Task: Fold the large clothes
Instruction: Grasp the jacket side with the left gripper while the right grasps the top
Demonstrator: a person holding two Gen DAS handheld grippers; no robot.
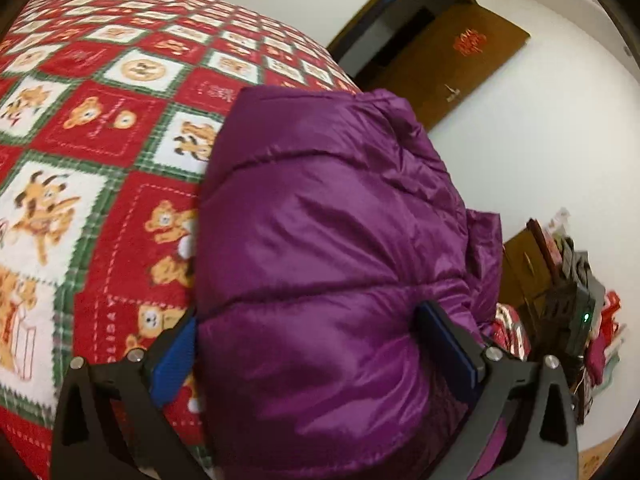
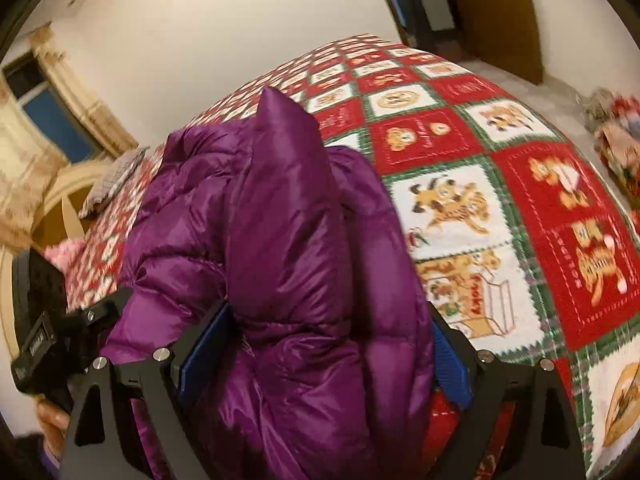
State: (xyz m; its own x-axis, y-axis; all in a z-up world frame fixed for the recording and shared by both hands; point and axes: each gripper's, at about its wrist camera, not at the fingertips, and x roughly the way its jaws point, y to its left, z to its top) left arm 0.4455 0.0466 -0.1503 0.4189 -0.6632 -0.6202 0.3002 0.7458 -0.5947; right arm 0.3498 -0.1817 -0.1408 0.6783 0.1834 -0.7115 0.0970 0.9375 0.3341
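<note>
A purple puffer jacket (image 1: 328,240) lies bunched in a thick bundle on a bed with a red, white and green teddy-bear blanket (image 1: 100,128). My left gripper (image 1: 316,332) straddles the near end of the bundle, its blue pads pressed against the jacket on both sides. In the right wrist view the jacket (image 2: 272,240) is thick and heaped, with one corner standing up. My right gripper (image 2: 332,344) also holds a thick fold of it between its blue pads. The other gripper (image 2: 52,336) shows at the left edge of that view.
The blanket (image 2: 500,200) covers the bed to the right of the jacket. An open wooden door (image 1: 452,64) stands beyond the bed. A cluttered wooden cabinet (image 1: 560,280) is at the right. A curtained window (image 2: 44,116) and a pillow (image 2: 116,176) are at the left.
</note>
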